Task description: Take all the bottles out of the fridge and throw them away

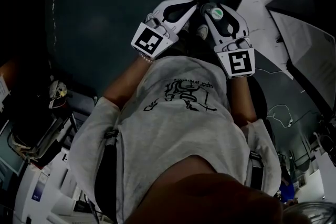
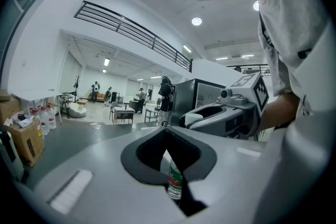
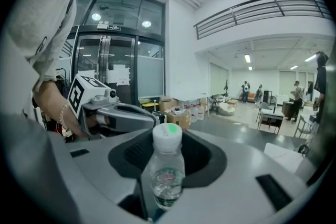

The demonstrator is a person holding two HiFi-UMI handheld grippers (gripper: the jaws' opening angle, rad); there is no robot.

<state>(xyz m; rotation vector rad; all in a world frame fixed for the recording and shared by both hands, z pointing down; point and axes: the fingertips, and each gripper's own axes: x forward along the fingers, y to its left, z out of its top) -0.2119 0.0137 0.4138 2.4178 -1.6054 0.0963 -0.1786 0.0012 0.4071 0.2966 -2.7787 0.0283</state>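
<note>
The R gripper (image 3: pixel 166 165) has its jaws clamped on the R bottle (image 3: pixel 167 168). The jaws stand wide because the body of the bottle fills the gap. This bottle is upright, i.e. its long axis runs across the jaws from bottom to top. The white cap w/ a green spot stands clear above them, and the lower body sinks out of view btw. them.

The L gripper (image 2: pixel 170 161) is also closed on a bottle. The L bottle (image 2: pixel 175 182) sits deeper and lower in the gap, so only a piece of its green and red label shows. Its axis looks approx. upright too, but its cap is hidden, so the exact tilt cannot be told.

In the head view both grippers are held side by side just in front of the person's chest, tips near each other, over the dark floor (image 1: pixel 100 13). Both bottles hang in the air and rest on nothing.

The place to throw them shows in no view, so it cannot be told which hand is nearer to it. Judgement: the step in hand is carrying. Each bottle hangs w/ its long axis vertical, so opening the jaws over the drop place should let it fall straight down. The R bottle, w/ more of its body above the jaws, could tip more easily.
</note>
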